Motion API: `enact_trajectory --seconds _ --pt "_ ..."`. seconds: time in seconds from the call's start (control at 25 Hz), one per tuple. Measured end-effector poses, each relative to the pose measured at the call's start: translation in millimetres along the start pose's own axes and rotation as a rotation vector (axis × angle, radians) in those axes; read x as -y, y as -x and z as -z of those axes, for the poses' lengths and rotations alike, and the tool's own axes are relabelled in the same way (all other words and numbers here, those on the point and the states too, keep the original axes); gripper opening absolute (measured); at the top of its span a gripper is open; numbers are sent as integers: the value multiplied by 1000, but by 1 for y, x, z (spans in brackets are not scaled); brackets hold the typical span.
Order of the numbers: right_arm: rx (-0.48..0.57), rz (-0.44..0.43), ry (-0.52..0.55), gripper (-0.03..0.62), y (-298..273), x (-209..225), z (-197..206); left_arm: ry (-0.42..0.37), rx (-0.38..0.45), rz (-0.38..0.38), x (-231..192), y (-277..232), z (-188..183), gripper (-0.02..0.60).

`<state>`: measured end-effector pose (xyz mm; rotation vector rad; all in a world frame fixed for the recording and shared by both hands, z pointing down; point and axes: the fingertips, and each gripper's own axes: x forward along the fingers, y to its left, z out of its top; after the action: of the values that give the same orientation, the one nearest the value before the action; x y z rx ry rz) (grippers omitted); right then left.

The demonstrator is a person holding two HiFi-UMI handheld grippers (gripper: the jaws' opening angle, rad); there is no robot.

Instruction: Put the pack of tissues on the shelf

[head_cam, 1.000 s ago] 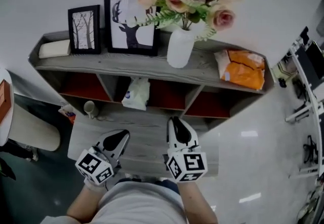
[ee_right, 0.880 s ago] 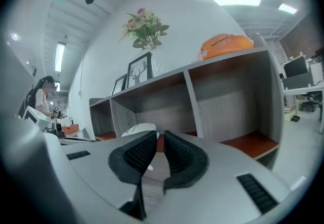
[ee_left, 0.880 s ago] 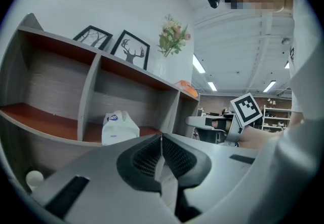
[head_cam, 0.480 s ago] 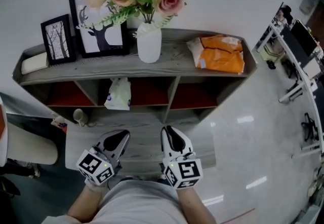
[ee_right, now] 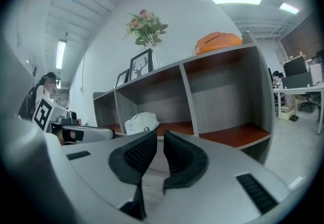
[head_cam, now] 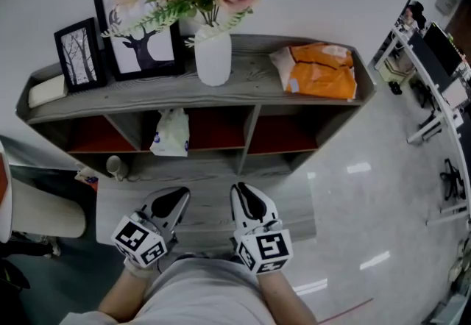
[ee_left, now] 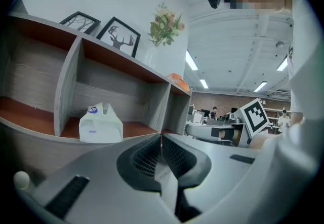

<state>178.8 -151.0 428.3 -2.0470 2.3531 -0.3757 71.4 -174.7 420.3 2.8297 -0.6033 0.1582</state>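
Note:
The white pack of tissues point(head_cam: 171, 134) stands in the middle compartment of the grey shelf unit point(head_cam: 257, 98), against that compartment's left divider. The left gripper view shows the pack point(ee_left: 100, 125) ahead to the left, and the right gripper view shows the pack point(ee_right: 142, 122) just beyond the jaws. My left gripper point(head_cam: 177, 195) and right gripper point(head_cam: 242, 192) are held side by side near my body, over a low grey table point(head_cam: 213, 173) in front of the shelf. Both are shut with nothing between the pads. They are well short of the pack.
On the shelf top stand a white vase of flowers point(head_cam: 213, 57), two framed pictures point(head_cam: 140, 44), a beige box point(head_cam: 45, 91) and an orange bag point(head_cam: 320, 70). A small cup point(head_cam: 114, 166) sits at the table's left. Desks and chairs point(head_cam: 430, 59) stand to the right.
The head view has swung, so the shelf sits further left and lower in the picture. Both grippers stay shut and almost in place; the right one has drifted slightly left.

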Motion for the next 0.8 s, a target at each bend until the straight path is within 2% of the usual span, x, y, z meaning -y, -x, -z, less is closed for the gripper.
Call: enact_trajectory --seconds 0.8 --pt "11 -25 18 49 -3 -11 0 5 8 -29 -4 11 2 21"
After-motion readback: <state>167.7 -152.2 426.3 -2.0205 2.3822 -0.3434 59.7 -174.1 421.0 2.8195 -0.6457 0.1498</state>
